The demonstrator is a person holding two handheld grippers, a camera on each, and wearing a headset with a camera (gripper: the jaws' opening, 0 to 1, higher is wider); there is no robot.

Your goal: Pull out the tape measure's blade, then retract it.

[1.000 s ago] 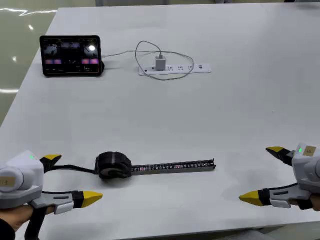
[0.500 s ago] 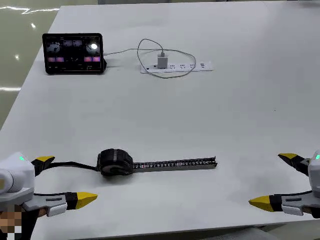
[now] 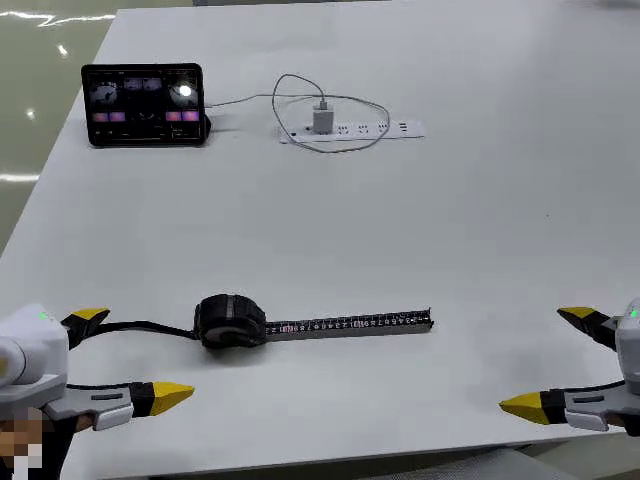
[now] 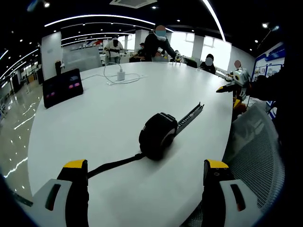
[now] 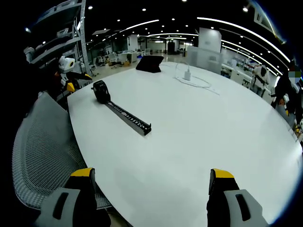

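- White table (image 3: 420, 230), big and mostly bare; tablet (image 3: 143, 104) and power strip (image 3: 350, 130) at the far side. Open office w/ ppl (image 4: 158, 45) behind it in the left gripper view.
- Tape measure (image 3: 230, 321) lies near the front edge. Blade (image 3: 350, 324) runs out flat from its black case (image 4: 158, 135) toward the person's right, hook end (image 3: 428, 320) resting on the table. Wrist strap (image 3: 150, 328) trails off to the left.
- Left gripper (image 3: 135, 354): fingers (image 4: 75, 165) spread wide, nothing between them; near the case, not touching it. Strap end is close to one finger, contact can't be told.
- Right gripper (image 3: 543, 358): fingers (image 5: 220, 175) also wide apart and empty, well apart from the hook end.
- Step, as judged: blade is out, so the pull-out part looks done; retract not yet done.
- Next move prob. needs the left gripper to close on the case to steady it, then the lock freed. Right gripper could pinch the hook end and feed it back so the blade doesn't whip. Lock btn can't be made out.
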